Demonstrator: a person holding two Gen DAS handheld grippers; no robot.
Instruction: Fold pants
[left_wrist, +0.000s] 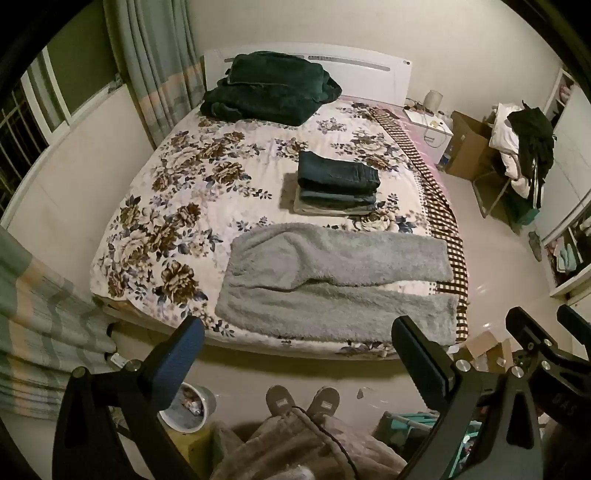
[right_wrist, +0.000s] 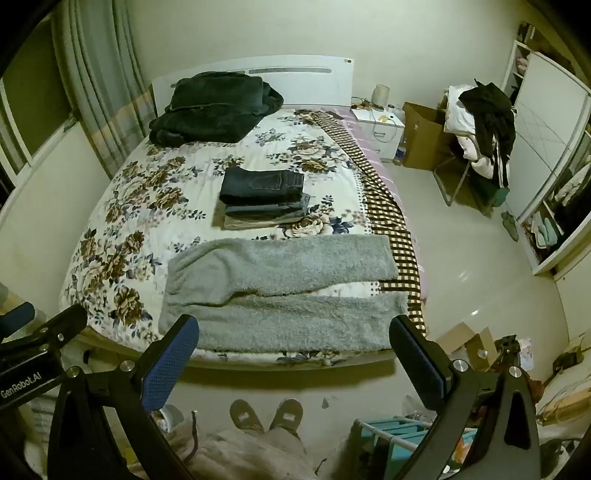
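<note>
Feet: the person's two slippered feet (left_wrist: 302, 400) on the floor, at the foot of the bed; a trailing cable crosses the lap
Left hand-held gripper (left_wrist: 297, 363): jaws spread wide, nothing between them; held above the floor short of the bed edge, tilted down
Right hand-held gripper (right_wrist: 295, 365): jaws likewise wide apart and empty; just beside the left one
Floor clutter: a white bin (left_wrist: 192, 411) near left, a teal rack (right_wrist: 399, 439) near right, a small cardboard box (right_wrist: 467, 345)
Grey fleece pants (left_wrist: 332, 284): laid flat across the bed's near edge; waist left, legs running right, slightly parted
Bed (left_wrist: 177, 206): floral cover; checked blanket (left_wrist: 436, 206) along its right side
Folded stack (left_wrist: 338, 184): dark jeans on top, just beyond the pants
Dark green blanket (left_wrist: 269, 88): heaped at the headboard
Far right: nightstand (right_wrist: 378, 129), chair piled with clothes (right_wrist: 480, 122), open wardrobe
</note>
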